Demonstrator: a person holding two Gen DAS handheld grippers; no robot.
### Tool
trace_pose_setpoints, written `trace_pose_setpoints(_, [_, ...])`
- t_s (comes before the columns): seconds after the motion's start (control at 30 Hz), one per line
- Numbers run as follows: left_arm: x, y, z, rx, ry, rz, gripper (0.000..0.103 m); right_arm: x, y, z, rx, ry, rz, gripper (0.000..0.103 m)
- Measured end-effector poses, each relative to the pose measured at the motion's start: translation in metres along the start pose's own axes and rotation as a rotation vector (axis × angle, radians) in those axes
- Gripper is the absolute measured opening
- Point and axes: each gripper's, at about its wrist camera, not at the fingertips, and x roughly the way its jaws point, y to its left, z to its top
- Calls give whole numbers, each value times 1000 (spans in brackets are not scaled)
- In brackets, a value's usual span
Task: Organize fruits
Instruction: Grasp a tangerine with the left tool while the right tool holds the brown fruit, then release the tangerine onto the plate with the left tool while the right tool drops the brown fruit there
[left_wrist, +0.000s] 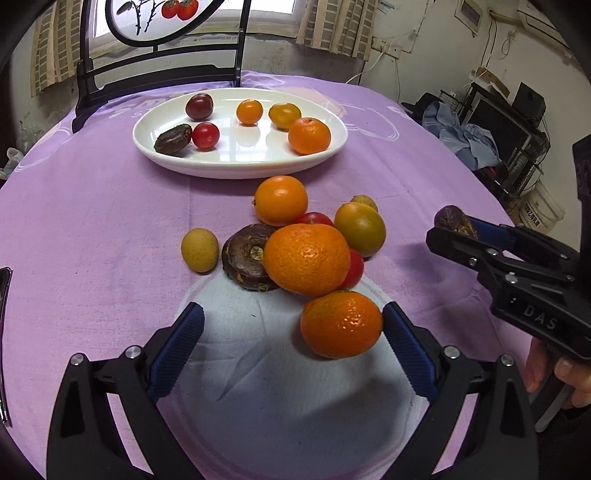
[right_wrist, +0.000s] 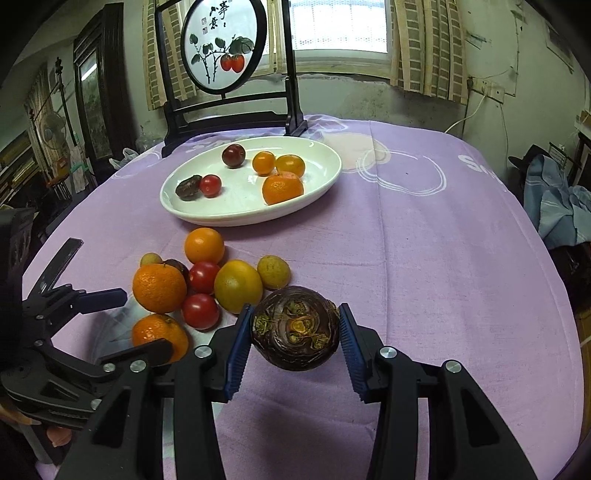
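Note:
A white oval plate (left_wrist: 236, 162) at the back of the purple table holds several fruits: tomatoes, small oranges, a tangerine and a water chestnut; it also shows in the right wrist view (right_wrist: 325, 173). A pile of loose fruit lies in front of it. My left gripper (left_wrist: 293, 325) is open, with a tangerine (left_wrist: 340, 324) just inside its right finger, resting on the cloth. My right gripper (right_wrist: 295, 326) is shut on a dark brown water chestnut (right_wrist: 295, 328) and holds it above the cloth, right of the pile; it shows in the left wrist view (left_wrist: 454, 221).
The pile holds a big tangerine (left_wrist: 306, 258), an orange (left_wrist: 281, 200), a greenish orange (left_wrist: 360, 229), tomatoes (right_wrist: 201, 312), a yellow longan (left_wrist: 199, 250) and another water chestnut (left_wrist: 245, 258). A painted round screen on a black stand (right_wrist: 225, 48) stands behind the plate.

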Motion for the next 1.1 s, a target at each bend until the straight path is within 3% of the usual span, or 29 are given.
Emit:
trace_pose_setpoints(0.13, [7,-17,-3,73,35,-1,67,-9,0,2,1,-20,19,46])
trace_pose_setpoints(0.2, [9,-27,-5,125,31,10,63,-13,0,2,1,-32,28,46])
trace_pose_setpoints(0.27, [11,-31,-5,158,24,26,43,-15,-1,2,0,-37,35,46])
trace_pose_setpoints(0.57, [-9,-30,-8,151,24,-19,42,-11,-2,1,6,-27,37,46])
trace_pose_setpoints(0.93, [-66,-12,18,136,-106,-29,42,-6,11,-1,-11,-17,99,46])
trace_pose_setpoints(1.1, [-74,-2,43,137,-144,5,42,-13,16,16,-5,-47,138,46])
